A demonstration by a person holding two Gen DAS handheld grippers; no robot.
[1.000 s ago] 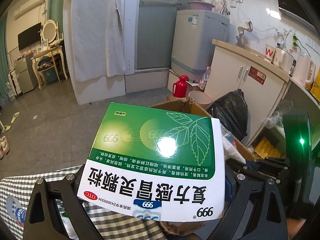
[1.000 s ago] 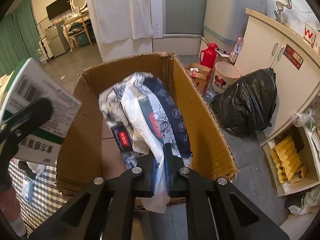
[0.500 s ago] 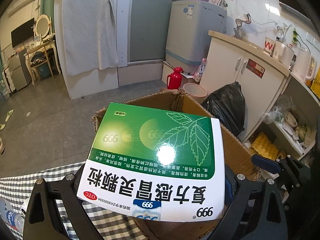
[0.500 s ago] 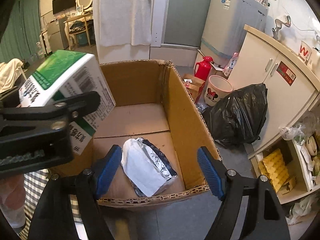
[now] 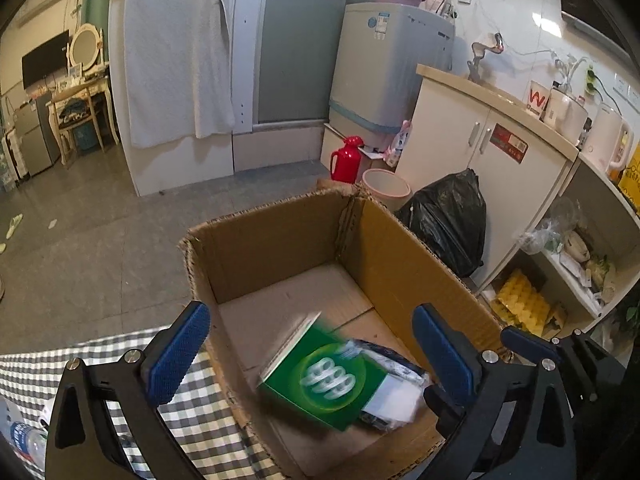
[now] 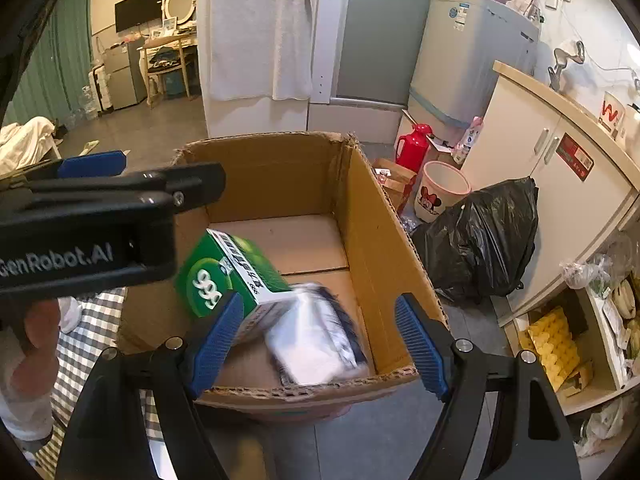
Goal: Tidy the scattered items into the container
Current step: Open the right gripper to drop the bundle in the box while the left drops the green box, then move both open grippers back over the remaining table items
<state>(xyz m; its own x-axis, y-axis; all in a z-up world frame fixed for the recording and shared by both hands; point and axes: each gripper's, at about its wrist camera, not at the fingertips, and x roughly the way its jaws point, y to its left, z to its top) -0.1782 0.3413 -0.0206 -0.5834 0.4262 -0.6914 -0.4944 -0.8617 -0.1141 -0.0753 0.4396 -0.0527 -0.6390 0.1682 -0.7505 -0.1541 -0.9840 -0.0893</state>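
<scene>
A green medicine box (image 5: 324, 376) is blurred in mid-fall inside the open cardboard box (image 5: 272, 248), tilted against a white and dark packet (image 5: 392, 396) on its floor. My left gripper (image 5: 310, 354) hangs above the near end with jaws opening wide, and the green box below is free of the pads. In the right wrist view the green box (image 6: 224, 272) and the packet (image 6: 312, 332) lie in the cardboard box (image 6: 380, 240). My right gripper (image 6: 318, 340) stands open and empty over its near rim. The left gripper (image 6: 140, 176) reaches in from the left.
A checked cloth (image 5: 200, 412) covers the surface left of the box, with a water bottle (image 5: 24, 444) at its edge. A black rubbish bag (image 6: 480, 240), a pink bin (image 6: 440, 192), a red flask (image 6: 414, 148) and a white cabinet (image 6: 560, 168) stand to the right.
The left gripper let go of the green medicine box, which dropped into the cardboard box. The right gripper opened and released the packet, now lying on the box floor.
</scene>
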